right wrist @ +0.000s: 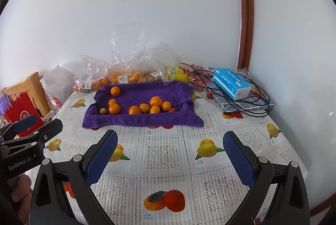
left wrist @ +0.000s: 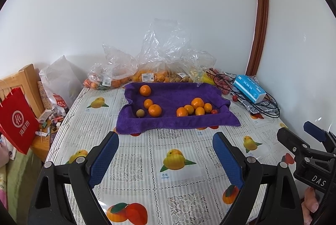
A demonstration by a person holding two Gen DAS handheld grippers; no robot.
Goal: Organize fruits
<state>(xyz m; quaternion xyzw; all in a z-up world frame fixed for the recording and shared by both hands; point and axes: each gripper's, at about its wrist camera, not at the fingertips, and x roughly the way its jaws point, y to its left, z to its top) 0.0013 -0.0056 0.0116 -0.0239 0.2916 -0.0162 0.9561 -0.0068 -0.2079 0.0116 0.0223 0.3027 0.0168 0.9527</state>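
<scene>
My left gripper point(left wrist: 166, 153) stands wide open, blue pads spread with nothing between them — only the fruit-print tablecloth point(left wrist: 147, 162) shows in the gap. My right gripper point(right wrist: 170, 151) is spread just as wide and is also empty, hanging above the same cloth and touching nothing that I can see.

Beyond both sets of jaws, well apart from them, lies the purple towel point(left wrist: 174, 120), its edges raised like a shallow tray. On it sit the oranges: one alone at the back left point(left wrist: 145, 90), a pair point(left wrist: 155, 110) nearer the front left with a small pale round fruit point(left wrist: 140, 113) just beside them, and a cluster point(left wrist: 193, 108) on the right, with a small red fruit point(left wrist: 213, 111) at the cluster's right end.

Behind the towel, against the wall, are clear plastic bags point(left wrist: 147, 69) holding more fruit.

The left view alone takes in my right gripper's body at its right edge, a fingertip point(left wrist: 313, 201) below it, and a red paper bag point(left wrist: 16, 120) in full beside a cluttered low surface. The right view instead catches my left gripper at its left edge, and shows more of the blue tissue pack point(right wrist: 231, 84), the black cable point(right wrist: 252, 103) looped round it, and the checked cloth point(right wrist: 245, 105) beneath.
</scene>
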